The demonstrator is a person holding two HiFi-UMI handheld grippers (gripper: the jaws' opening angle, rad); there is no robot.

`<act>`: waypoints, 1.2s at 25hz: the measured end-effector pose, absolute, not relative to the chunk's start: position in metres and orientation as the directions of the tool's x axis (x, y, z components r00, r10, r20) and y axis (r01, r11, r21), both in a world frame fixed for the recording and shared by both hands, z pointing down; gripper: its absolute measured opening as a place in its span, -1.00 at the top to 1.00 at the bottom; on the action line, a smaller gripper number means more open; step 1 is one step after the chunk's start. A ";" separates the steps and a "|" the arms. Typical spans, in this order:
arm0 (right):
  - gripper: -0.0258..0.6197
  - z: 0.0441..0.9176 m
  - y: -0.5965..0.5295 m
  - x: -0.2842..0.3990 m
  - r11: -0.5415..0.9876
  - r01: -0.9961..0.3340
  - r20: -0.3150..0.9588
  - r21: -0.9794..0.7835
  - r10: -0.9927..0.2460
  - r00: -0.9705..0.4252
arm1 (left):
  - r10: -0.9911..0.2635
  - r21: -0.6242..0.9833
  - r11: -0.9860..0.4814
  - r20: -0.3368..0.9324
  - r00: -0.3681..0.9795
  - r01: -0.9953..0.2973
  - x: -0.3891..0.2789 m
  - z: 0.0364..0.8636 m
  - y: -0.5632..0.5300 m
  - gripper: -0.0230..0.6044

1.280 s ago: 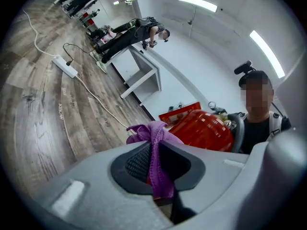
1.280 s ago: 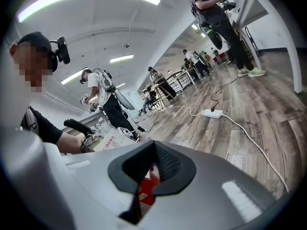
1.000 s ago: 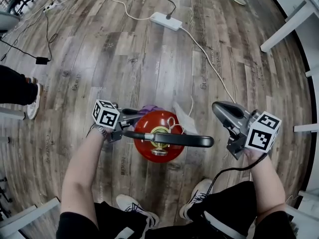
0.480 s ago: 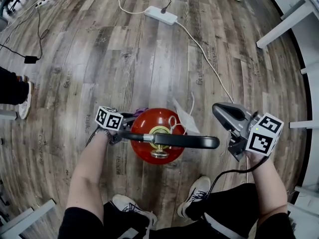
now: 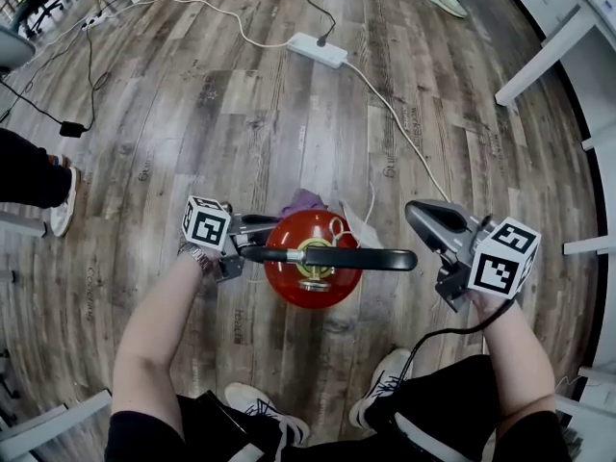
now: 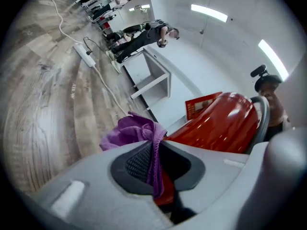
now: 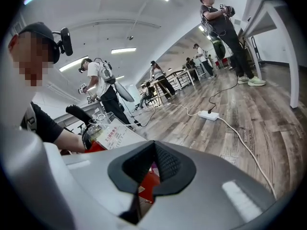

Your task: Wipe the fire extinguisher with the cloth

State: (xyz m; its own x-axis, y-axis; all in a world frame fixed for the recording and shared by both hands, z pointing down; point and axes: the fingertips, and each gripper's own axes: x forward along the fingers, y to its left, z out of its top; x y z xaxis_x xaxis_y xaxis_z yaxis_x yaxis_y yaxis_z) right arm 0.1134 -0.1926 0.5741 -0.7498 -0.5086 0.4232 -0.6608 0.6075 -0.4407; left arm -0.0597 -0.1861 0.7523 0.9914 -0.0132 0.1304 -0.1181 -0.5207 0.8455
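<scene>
The right tool [image 5: 428,221] was pressed together and empty, just beside the black lever [image 5: 337,257]. The left tool [image 5: 262,227] pinched the purple cloth [image 5: 303,201]. I judged a firm pinch and steady sweeps best. The fire extinguisher [image 5: 332,287], glossy red, stood upright on the floor [image 5: 241,114] before my feet.

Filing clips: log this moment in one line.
left gripper: shut on cloth | cloth: beside fire extinguisher | right gripper: shut, empty

Open floor [image 5: 241,114] beyond the fire extinguisher [image 5: 289,282]; power strip [image 5: 318,49] ahead, desk leg [image 5: 544,59] at right.
</scene>
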 end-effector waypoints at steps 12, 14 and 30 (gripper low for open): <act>0.91 0.570 -0.201 0.134 0.568 -0.672 0.384 -0.475 -0.553 -0.739 | 0.441 0.762 -0.612 0.108 0.891 0.210 -0.023 0.575 -0.199 0.78; 0.91 0.572 -0.201 0.138 0.563 -0.674 0.386 -0.478 -0.555 -0.737 | 0.492 0.752 -0.604 0.091 0.866 0.264 -0.013 0.552 -0.202 0.78; 0.91 0.588 -0.203 0.164 0.507 -0.712 0.446 -0.486 -0.557 -0.701 | 0.731 0.849 -0.491 0.279 0.623 0.196 0.025 0.671 -0.181 0.78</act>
State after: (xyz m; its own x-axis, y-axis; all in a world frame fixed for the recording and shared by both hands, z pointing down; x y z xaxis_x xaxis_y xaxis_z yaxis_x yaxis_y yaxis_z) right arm 0.1643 -0.2026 0.5877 -0.7007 -0.5571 0.4456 -0.7120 0.5069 -0.4859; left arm 0.0246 -0.1814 0.6708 0.6233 0.7307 0.2786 0.1962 -0.4909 0.8488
